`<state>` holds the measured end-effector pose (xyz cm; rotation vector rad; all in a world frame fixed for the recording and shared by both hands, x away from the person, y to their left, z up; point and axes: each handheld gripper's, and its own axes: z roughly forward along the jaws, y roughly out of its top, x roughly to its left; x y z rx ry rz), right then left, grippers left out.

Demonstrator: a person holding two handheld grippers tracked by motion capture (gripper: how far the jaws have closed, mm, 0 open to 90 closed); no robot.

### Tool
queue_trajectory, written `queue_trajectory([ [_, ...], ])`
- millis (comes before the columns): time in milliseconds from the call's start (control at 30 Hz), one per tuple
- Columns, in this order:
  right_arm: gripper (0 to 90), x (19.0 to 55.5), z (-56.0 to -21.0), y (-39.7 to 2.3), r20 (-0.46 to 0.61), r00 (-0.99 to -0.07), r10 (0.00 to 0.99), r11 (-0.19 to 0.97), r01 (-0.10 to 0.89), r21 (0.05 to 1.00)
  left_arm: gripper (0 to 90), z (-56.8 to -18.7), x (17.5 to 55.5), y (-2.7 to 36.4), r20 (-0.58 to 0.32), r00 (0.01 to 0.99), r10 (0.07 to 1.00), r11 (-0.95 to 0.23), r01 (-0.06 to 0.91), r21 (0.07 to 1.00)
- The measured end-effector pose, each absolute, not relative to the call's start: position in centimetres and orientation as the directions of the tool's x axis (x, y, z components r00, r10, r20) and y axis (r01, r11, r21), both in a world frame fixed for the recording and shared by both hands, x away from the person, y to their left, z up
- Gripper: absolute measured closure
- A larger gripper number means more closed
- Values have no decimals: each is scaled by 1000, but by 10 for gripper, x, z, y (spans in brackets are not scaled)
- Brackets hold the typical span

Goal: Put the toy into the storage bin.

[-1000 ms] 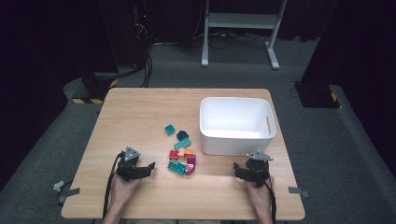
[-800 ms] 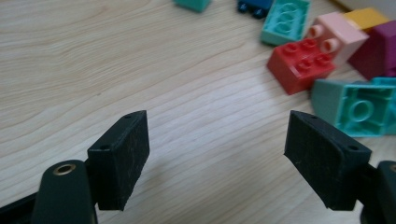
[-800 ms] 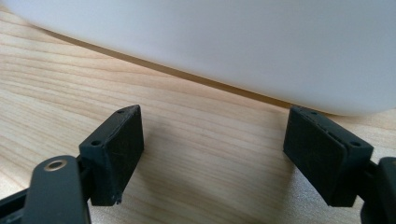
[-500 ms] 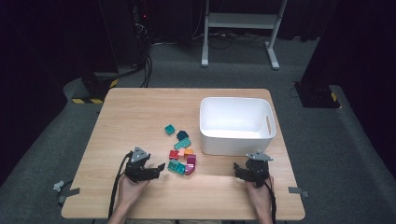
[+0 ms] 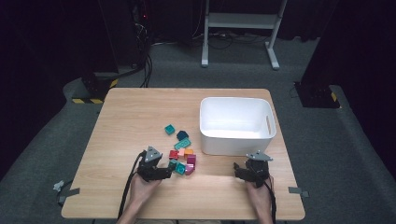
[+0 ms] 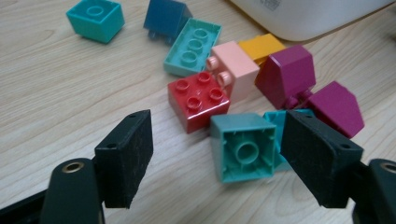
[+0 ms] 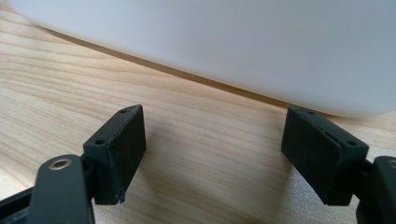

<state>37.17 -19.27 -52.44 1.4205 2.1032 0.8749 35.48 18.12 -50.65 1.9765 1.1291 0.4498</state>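
Dark floor and black equipment ring a pale wooden surface [image 5: 126,116] at the middle of the high view. Near its lower centre lies a cluster of toy bricks, and the teal brick [image 6: 243,147], tipped with its hollow underside showing, sits between the pads of the left tongs [image 6: 217,158] in the lower half of the left gripper view. Those jaws have just been closing a little but stand apart, no pad pressing on the brick. A red brick [image 6: 198,99] lies just above it, with pink, orange and purple bricks to the upper right. The left hand [image 5: 142,186] comes in from the bottom edge, its tongs level and pointing right. The right tongs [image 7: 212,154], jaws wide apart and holding nothing, rest at lower right just below the white bin [image 5: 236,140].
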Motion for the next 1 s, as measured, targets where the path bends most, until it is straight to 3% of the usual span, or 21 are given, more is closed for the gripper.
queue_trajectory([
  [200,218,372,-524,-193,-19,-366,930,268,642,718,281,-505,358,173,-72,534,842,-284,553,783],
  [667,222,371,-524,-193,-18,-366,930,267,642,718,454,-508,361,171,-68,536,842,-295,562,773],
  [1000,222,371,-524,-193,-18,-366,930,267,642,719,522,-512,361,175,-68,535,842,-301,571,763],
])
